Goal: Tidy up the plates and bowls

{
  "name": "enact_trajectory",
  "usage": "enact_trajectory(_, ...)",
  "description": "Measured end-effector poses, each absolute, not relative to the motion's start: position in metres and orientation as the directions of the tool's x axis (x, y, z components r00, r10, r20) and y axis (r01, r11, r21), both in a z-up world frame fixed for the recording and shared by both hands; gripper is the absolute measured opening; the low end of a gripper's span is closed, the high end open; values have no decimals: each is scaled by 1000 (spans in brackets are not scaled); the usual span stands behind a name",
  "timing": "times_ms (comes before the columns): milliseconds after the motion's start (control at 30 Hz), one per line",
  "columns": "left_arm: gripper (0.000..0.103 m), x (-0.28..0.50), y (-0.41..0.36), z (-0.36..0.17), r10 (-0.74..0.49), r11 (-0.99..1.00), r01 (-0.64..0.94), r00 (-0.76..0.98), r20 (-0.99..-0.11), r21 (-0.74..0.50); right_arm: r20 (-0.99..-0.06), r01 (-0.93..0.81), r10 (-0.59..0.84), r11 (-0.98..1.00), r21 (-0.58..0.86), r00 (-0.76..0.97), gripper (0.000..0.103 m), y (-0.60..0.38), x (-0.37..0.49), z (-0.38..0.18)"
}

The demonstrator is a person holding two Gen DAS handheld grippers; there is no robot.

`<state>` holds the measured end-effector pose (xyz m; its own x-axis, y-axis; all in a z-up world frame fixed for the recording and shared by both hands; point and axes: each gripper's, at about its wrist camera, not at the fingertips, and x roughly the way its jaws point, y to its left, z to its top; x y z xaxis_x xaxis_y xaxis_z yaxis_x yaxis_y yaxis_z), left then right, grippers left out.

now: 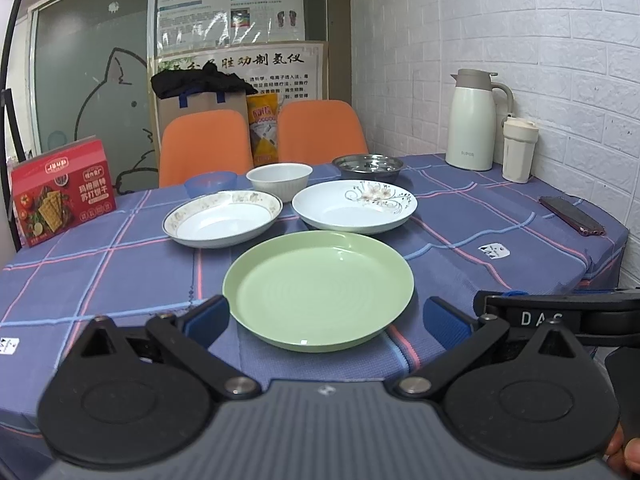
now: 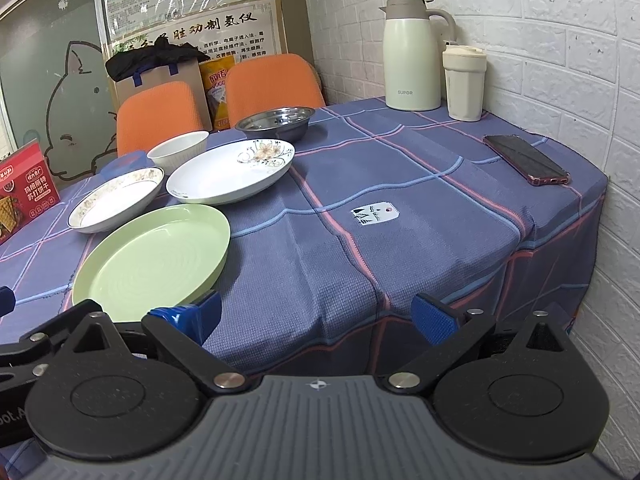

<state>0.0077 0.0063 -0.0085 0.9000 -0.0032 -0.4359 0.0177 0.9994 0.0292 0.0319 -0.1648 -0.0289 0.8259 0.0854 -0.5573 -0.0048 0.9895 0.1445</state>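
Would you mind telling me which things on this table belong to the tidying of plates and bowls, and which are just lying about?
For the job: green plate, flowered plate, gold-rimmed plate, white bowl, blue bowl, steel bowl.

Lying about: thermos jug, lidded cup, phone, cracker box.

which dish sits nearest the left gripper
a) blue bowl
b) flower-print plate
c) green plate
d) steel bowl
c) the green plate lies right ahead of the open left gripper, between its fingertips in that view, while the other dishes sit farther back on the table.
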Motion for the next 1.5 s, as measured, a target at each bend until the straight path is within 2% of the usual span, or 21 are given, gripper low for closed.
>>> enact_trajectory(1067,103,34,18,4,25,999,-8,894,-447,39,-549,3,83,988,153,832,89,-159,61,-13)
enact_trajectory(1500,103,87,51,-1,45,999,-52,851,-524,1,-610,-50,97,994,93,787,89,-135,109,-23)
